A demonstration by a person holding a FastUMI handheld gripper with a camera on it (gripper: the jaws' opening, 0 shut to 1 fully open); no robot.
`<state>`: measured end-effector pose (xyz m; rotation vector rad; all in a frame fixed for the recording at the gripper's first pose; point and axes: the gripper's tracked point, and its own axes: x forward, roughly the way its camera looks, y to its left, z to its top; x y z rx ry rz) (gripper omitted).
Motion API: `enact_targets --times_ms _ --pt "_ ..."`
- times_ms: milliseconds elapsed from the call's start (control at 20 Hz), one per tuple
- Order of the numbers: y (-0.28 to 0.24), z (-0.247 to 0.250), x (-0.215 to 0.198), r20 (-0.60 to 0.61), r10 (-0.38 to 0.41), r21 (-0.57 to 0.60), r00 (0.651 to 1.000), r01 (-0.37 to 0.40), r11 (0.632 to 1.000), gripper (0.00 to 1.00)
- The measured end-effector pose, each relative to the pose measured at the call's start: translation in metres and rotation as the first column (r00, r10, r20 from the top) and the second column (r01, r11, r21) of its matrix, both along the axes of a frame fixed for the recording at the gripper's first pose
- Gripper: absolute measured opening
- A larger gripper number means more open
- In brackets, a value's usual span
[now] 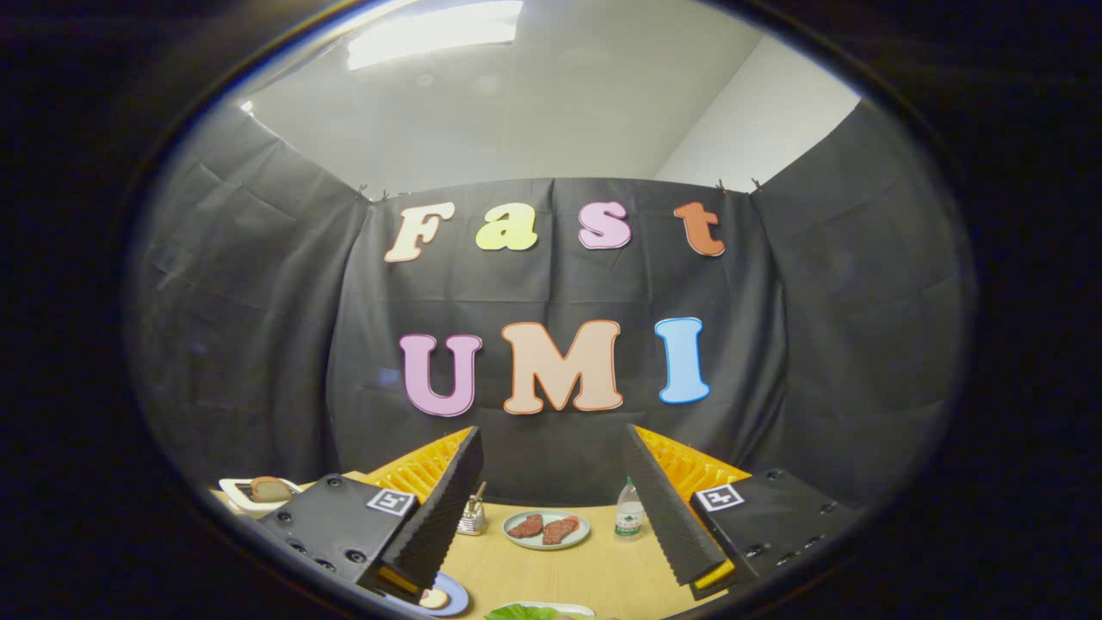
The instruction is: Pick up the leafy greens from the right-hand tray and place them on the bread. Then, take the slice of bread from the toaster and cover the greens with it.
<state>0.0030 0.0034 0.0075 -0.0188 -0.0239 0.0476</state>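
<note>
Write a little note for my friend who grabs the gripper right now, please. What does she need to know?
Gripper: open, holding nothing, raised above the table.
Leafy greens: lying on their tray, just below the fingers.
Toaster: off past the left finger, bread slice sticking out of it.
Plate with two meat pieces: beyond the fingers, bottle beside it.
Done: nothing visible.
Left: greens onto bread, then cover with toaster slice.

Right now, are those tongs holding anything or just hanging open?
Tongs: open, fingers spread wide, nothing between them; they hover above the table, with the leafy greens just below.
</note>
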Motion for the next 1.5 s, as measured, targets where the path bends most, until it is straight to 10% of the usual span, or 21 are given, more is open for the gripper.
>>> enact_targets --times_ms 750,1500 --pt "-0.012 -0.090 0.009 -0.247 0.210 -0.093 0.946 -0.239 0.967 1.00" --pt "0.002 -0.199 -0.003 -0.495 0.446 -0.079 0.745 -0.550 0.832 1.00"
